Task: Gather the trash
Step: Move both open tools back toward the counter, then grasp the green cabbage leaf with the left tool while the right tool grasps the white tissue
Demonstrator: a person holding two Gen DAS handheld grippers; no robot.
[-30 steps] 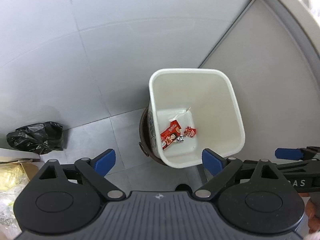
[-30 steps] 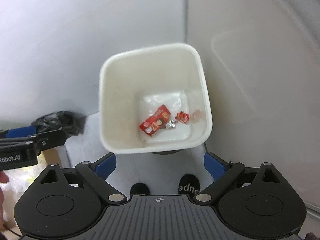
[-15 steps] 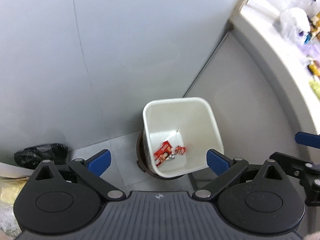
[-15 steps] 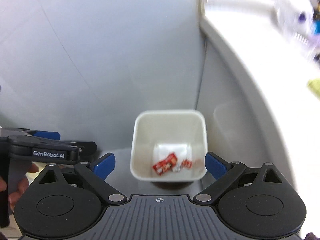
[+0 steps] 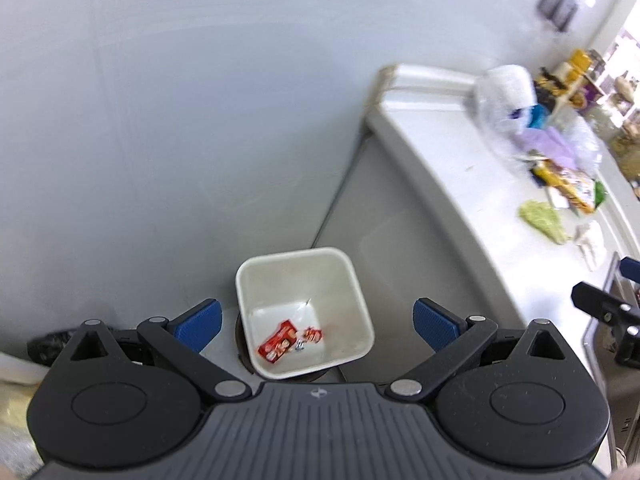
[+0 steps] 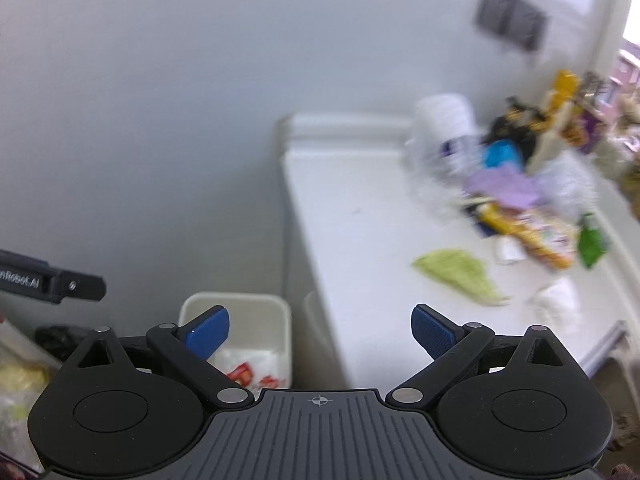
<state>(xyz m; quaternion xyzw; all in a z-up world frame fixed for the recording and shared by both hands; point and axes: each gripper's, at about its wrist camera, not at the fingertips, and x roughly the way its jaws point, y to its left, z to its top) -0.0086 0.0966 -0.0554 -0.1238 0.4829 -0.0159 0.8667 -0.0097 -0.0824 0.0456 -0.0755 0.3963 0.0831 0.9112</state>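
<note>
Both sets of fingers are standing wide and holding nothing, my right gripper [image 6: 320,330] opening its last bit, my left gripper [image 5: 316,322] empty. Red wrappers [image 5: 279,341] are lying in the bin [image 5: 360,280]; the green scrap [image 6: 460,274] and clutter [image 6: 532,220] are waiting on the surface [image 6: 360,220].

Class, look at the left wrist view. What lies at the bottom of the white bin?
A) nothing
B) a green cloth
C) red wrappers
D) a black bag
C: red wrappers lie on the floor of the white bin, with nothing else visible inside.
</note>
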